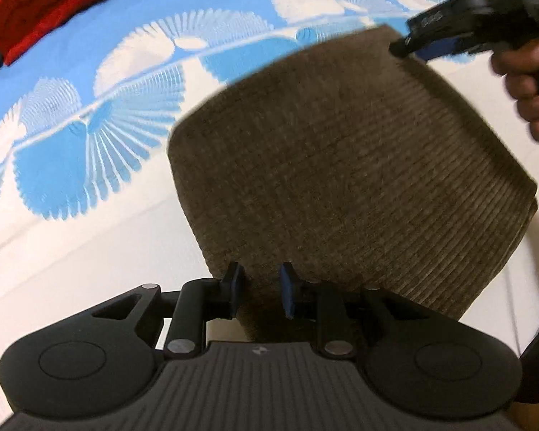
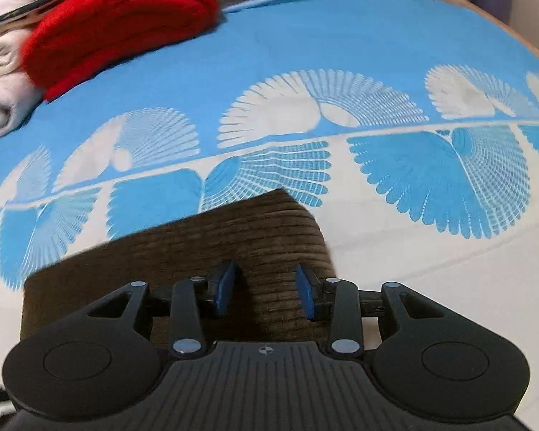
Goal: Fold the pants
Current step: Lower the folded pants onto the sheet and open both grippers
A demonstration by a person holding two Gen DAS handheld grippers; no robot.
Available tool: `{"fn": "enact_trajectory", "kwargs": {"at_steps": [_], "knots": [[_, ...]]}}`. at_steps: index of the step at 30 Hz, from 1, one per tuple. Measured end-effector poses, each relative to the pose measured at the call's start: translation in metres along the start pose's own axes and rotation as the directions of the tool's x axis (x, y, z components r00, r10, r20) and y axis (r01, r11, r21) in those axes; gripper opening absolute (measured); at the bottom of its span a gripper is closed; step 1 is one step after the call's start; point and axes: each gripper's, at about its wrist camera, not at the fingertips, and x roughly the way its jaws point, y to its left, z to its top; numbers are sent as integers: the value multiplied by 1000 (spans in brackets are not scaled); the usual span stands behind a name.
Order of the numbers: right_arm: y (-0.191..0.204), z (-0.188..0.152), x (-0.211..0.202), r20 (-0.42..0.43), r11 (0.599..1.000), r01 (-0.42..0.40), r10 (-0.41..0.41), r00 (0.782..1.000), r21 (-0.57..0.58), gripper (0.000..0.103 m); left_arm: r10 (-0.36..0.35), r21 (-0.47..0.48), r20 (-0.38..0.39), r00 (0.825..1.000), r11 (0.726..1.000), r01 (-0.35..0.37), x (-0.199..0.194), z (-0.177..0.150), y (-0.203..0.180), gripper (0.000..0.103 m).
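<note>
Pants [image 1: 341,165] folded | left view: hand [image 1: 528,82], right gripper [image 1: 424,45] | right view: neither

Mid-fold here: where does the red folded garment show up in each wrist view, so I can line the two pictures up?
Left wrist view: the red folded garment fills the top left corner, cut off by the frame edge.
Right wrist view: it lies at upper left, beside pale folded clothes.
Shared landmark: the brown corduroy pants on the blue and white patterned sheet, centre in the left view, bottom centre in the right.

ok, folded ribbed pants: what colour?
Dark olive-brown ribbed pants; clearest in the left wrist view.
</note>
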Motion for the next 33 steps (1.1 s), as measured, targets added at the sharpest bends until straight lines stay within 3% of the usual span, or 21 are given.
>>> {"fn": "enact_trajectory", "kwargs": {"at_steps": [2, 6, 8, 10, 12, 15, 18, 20, 22, 24, 26, 27, 30, 33], "knots": [[2, 4, 4, 3, 999, 37, -37, 999, 14, 41, 13, -13, 82, 997, 1000, -12, -14, 8, 3, 29], [8, 4, 9, 7, 997, 70, -69, 998, -26, 42, -15, -133, 232, 973, 990, 47, -33, 23, 18, 29], [8, 3, 8, 13, 997, 71, -71, 997, -40, 42, 4, -180, 205, 979, 983, 34, -16, 28, 23, 29], [4, 3, 9, 17, 998, 60, -60, 998, -31, 43, 60, -172, 53, 997, 984, -50, 17, 27, 22, 30], [0, 3, 4, 33, 999, 48, -48, 998, -16, 45, 124, -128, -20, 992, 984, -126, 34, 24, 16, 31], [-3, 0, -15, 83, 999, 36, -37, 996, 6, 50, 135, -140, 64, 989, 982, -125, 9, 30, 11, 32], [4, -5, -43, 117, 999, -6, 12, 993, -50, 55, 47, -148, 172, 984, 989, -22, -20, 28, 9, 38], [6, -11, -60, 105, 994, -59, 69, 992, -94, 58, -3, -127, 158, 987, 992, 23, -18, 25, 6, 43], [8, -21, -67, 48, 981, -119, 127, 991, -151, 65, 2, -88, 59, 998, 996, 4, 5, 19, -1, 47], [9, -39, -55, -109, 966, -142, 121, 987, -215, 70, 64, -34, 44, 997, 997, -62, 15, 14, -10, 59], [8, -64, -36, -248, 953, -73, -3, 969, -294, 70, 110, -17, 60, 992, 994, -109, 4, 13, -17, 67], [7, -75, -34, -258, 939, -30, -63, 964, -343, 71, 119, -17, 67, 991, 993, -118, -2, 12, -19, 67], [8, -80, -61, -173, 932, 17, -85, 981, -363, 71, 145, -21, 152, 978, 989, -144, -24, 3, -23, 84], [3, -75, -107, -35, 966, 17, -27, 999, -257, 71, 166, -54, 173, 971, 986, -159, -47, -2, -23, 85]]}}
